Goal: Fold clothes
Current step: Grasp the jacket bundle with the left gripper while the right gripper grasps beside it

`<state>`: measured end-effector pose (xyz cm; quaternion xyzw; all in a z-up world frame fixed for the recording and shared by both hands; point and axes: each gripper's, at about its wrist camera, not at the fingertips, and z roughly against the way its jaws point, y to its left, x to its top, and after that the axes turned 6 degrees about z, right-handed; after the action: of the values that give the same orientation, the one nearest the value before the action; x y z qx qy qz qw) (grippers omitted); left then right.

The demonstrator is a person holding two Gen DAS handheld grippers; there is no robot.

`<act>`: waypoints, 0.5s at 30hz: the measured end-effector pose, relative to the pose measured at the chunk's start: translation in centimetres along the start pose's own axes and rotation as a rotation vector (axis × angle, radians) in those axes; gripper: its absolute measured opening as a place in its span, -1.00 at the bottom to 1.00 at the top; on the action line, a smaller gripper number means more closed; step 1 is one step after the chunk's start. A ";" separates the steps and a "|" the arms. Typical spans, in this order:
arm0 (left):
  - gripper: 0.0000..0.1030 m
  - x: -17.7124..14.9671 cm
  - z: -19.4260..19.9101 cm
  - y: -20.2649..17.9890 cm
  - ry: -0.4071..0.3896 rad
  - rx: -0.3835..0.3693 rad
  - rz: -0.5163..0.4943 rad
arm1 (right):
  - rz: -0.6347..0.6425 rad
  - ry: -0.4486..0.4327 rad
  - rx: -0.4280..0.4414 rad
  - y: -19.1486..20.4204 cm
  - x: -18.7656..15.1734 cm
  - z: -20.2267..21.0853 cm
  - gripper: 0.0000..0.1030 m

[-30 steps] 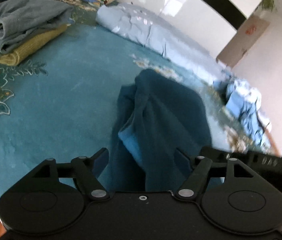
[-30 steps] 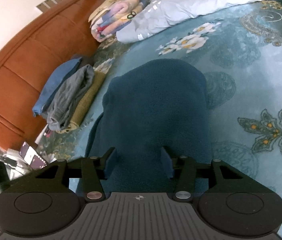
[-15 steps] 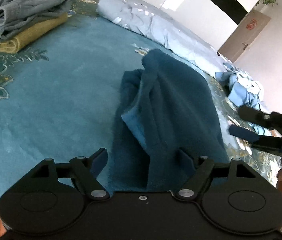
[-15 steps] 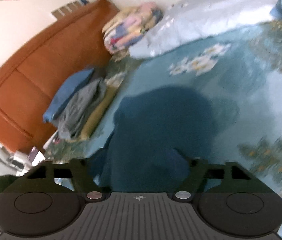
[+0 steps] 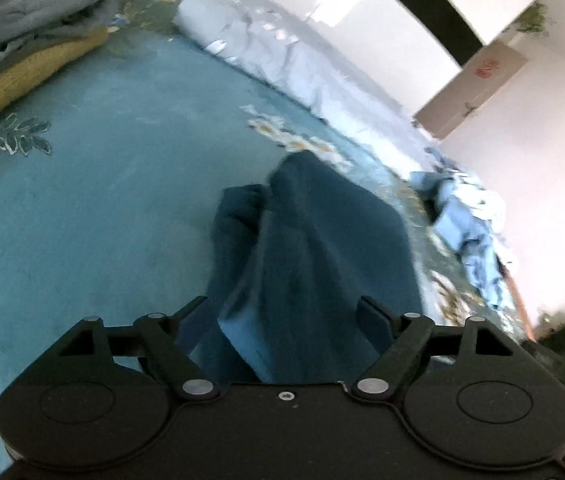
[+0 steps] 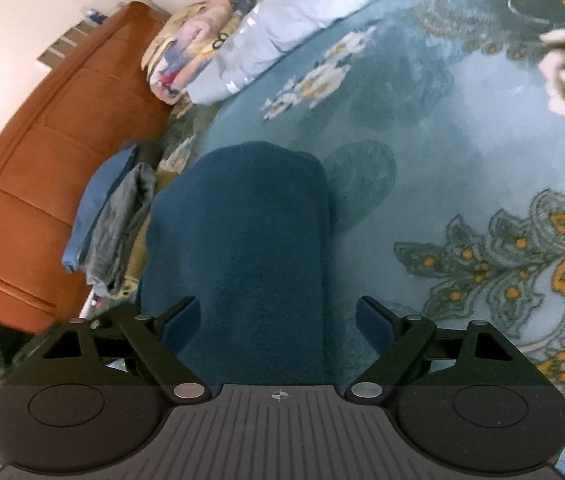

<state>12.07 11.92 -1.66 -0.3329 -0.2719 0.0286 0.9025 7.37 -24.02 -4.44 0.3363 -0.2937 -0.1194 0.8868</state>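
A dark teal fleece garment (image 5: 322, 240) lies folded lengthwise on the teal patterned bedspread (image 5: 102, 200). Its near end reaches in between the wide-apart fingers of my left gripper (image 5: 284, 320), which is open, and neither pad presses on the cloth. In the right wrist view the same garment (image 6: 242, 220) runs away from my right gripper (image 6: 278, 318). That gripper's jaws are opening. The cloth sits between them, with the left finger (image 6: 182, 316) at its edge and the right finger (image 6: 374, 320) clear of it over the bedspread.
A stack of folded grey and yellow clothes (image 5: 22, 40) lies at the far left, seen also by the brown headboard (image 6: 42, 160). A rolled pale blue quilt (image 5: 282, 60) and a floral blanket (image 6: 194, 52) line the far edge. Crumpled light-blue clothes (image 5: 466, 224) lie at the right.
The right gripper's jaws have spread much wider and no longer close on the teal cloth. Both views have shifted. The right gripper left the middle right of the left wrist view.
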 end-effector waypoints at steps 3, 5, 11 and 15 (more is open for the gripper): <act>0.52 0.9 -1.7 0.7 0.035 -0.028 0.013 | -0.001 0.023 0.020 0.1 0.1 -1.0 0.66; 0.53 1.2 -2.7 1.4 0.060 -0.047 0.029 | 0.000 0.038 0.028 0.2 0.1 -1.6 0.66; 0.50 1.5 -4.0 3.0 0.091 -0.122 0.086 | -0.028 0.069 0.066 0.1 0.1 -3.3 0.64; 0.16 1.1 -3.8 3.6 0.090 -0.157 0.131 | -0.012 0.073 0.069 0.6 0.5 -3.5 0.41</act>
<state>15.41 12.75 -5.80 -0.4204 -0.2101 0.0512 0.8812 9.87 -21.91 -5.93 0.3724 -0.2629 -0.1020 0.8842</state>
